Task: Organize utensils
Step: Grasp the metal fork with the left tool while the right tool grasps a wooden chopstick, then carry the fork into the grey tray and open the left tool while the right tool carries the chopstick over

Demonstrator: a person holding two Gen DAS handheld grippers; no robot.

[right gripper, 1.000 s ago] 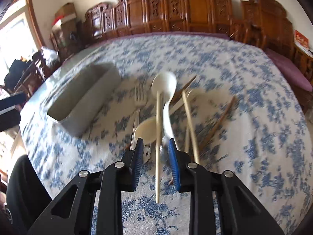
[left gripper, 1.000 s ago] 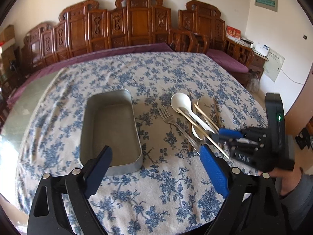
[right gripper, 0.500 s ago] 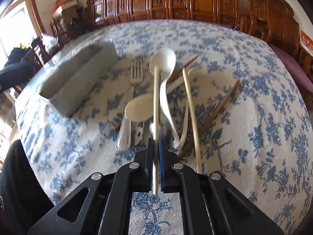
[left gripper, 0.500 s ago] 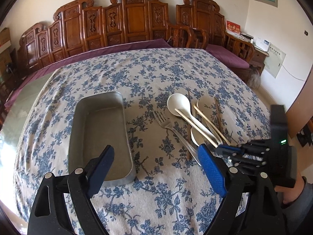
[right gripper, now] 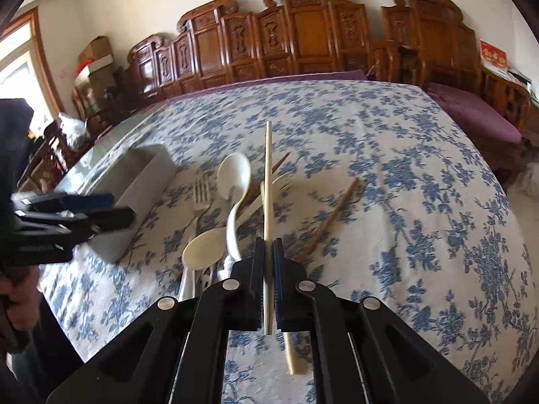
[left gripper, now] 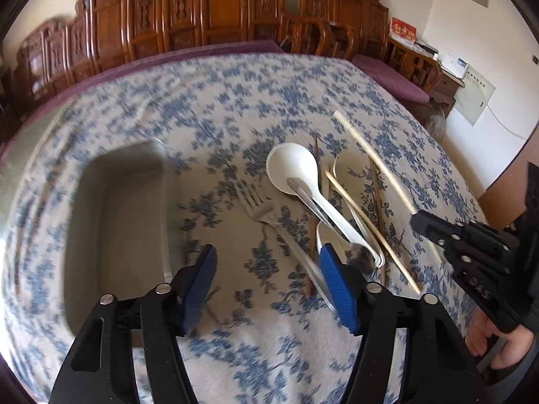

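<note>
My right gripper (right gripper: 268,262) is pinched tight on a pale chopstick (right gripper: 268,181), lifted off the pile and sticking straight out ahead. From the left cam that same chopstick (left gripper: 370,155) runs diagonally above the rest, ending in the right gripper (left gripper: 421,224). Left gripper (left gripper: 269,279) is partway spread and closing, nothing between the pads, hanging just over the fork (left gripper: 266,215) handle.

The pile sits mid table (right gripper: 421,202): white spoon (left gripper: 296,171), fork, another pale chopstick (left gripper: 367,222), brown chopsticks (left gripper: 375,195). The right cam alone shows a cream spoon (right gripper: 202,250) and one brown chopstick (right gripper: 331,217) lying off by itself to the right. The left cam alone looks into the metal tray (left gripper: 118,208), just left of the fork: I see nothing in it, though it's blurred. From the right it's only a grey side wall (right gripper: 141,195).

Writing: "DAS"-ish letters on the right gripper's body, not sure of them. Red sign (left gripper: 402,32) and wall panel (left gripper: 475,97), unreadable.
</note>
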